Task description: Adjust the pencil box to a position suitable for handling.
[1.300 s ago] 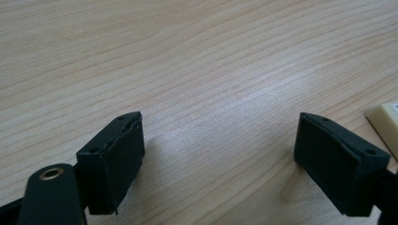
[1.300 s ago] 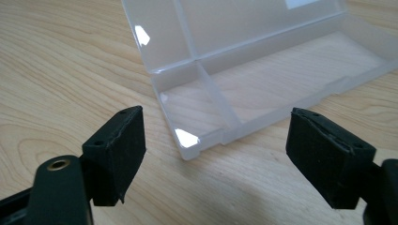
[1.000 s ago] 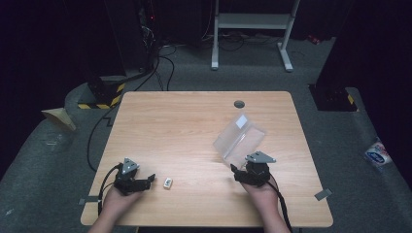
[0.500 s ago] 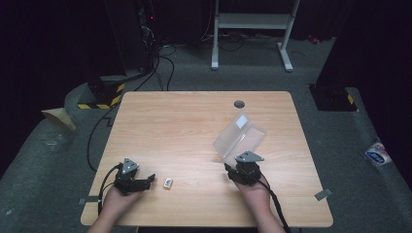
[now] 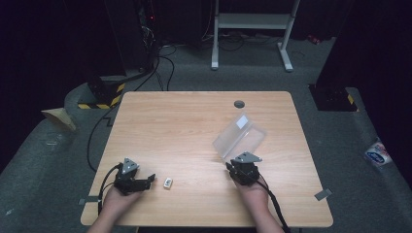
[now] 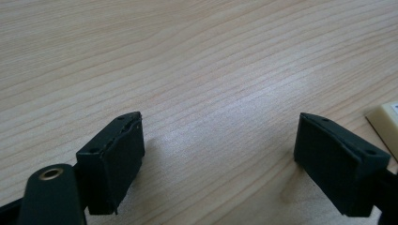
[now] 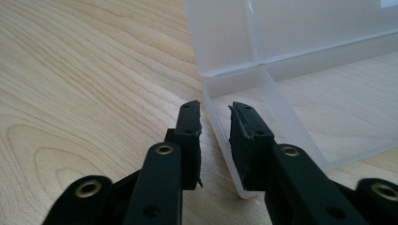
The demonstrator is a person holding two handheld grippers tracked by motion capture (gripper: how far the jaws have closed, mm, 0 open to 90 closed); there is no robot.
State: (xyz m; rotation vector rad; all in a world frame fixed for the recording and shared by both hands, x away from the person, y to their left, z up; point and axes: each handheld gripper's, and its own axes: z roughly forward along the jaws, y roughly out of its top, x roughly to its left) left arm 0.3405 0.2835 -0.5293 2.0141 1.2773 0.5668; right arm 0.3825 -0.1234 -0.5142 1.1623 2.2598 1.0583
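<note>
The wooden table [image 5: 194, 126] takes up the middle of the high view, its top bare but for a round cable hole [image 5: 239, 104] near its far edge, at about one o'clock from the table's centre. The largest loose thing on it is a clear plastic box [image 5: 239, 136] with its hinged lid standing open, lying at about three o'clock from the centre. It looks thin-walled and very light, stiff enough to keep its shape but likely to flex under a hard squeeze, and smooth enough to skate across the wood if pushed rather than pinched; the upright side wall near a corner seems the soundest place to take it, since the raised lid would probably swing on its hinge. The right gripper [image 5: 238, 168] sits just at the box's six o'clock edge, and in the right gripper view its jaws stand one on either side of the box's near side wall [image 7: 220, 136], a narrow gap apart, with light showing between pad and plastic on the outer side, so they look nearly closed around the wall but I cannot tell whether they bite it yet. The left gripper [image 5: 145, 181] rests at about seven o'clock on the table, jaws spread wide over bare wood in the left gripper view. Smallest is a pale cream block [image 5: 167, 183], lying just to the three o'clock side of that gripper and apart from it; it looks light, hard and easy to pinch across its short sides.
</note>
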